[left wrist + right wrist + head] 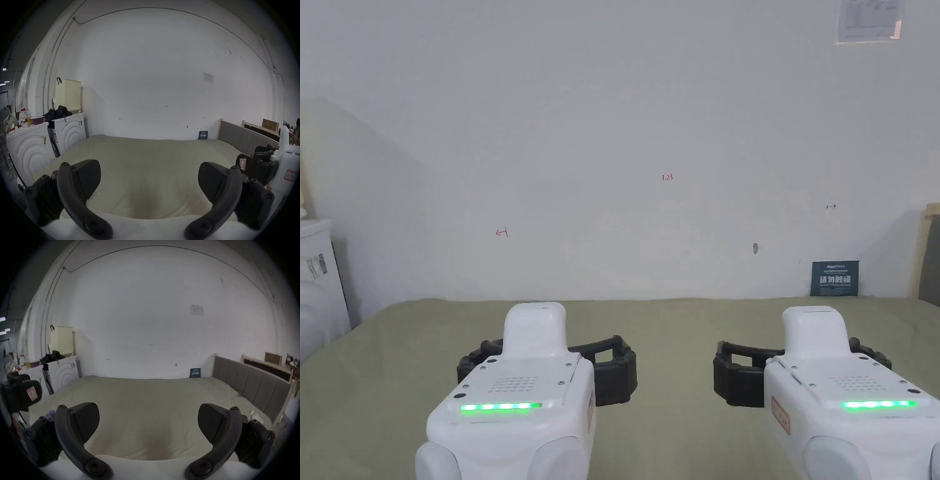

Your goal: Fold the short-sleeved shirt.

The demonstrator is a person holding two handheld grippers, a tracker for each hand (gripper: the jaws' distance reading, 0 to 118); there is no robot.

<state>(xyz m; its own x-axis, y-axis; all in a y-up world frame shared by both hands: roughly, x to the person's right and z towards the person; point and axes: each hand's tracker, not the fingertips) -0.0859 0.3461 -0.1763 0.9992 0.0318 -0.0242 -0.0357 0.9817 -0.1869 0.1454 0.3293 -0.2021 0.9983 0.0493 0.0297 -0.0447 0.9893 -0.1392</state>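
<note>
My left gripper (550,359) and right gripper (803,362) hover side by side, level, just above an olive-green bed sheet (675,325). Both have white bodies with a green light strip and black jaws. In the left gripper view the left gripper (149,175) has its jaws wide apart with nothing between them, and the right gripper (258,162) sits at the right edge. The right gripper view shows the right gripper (148,417) open the same way over the sheet, with the left gripper (24,394) at the far left.
The bed runs to a white wall with a small dark card (834,278) at its foot. A grey padded headboard (251,386) lines the right side. On the left stand white machines (71,129) carrying a cream laundry basket (68,95) and dark cloth (56,112).
</note>
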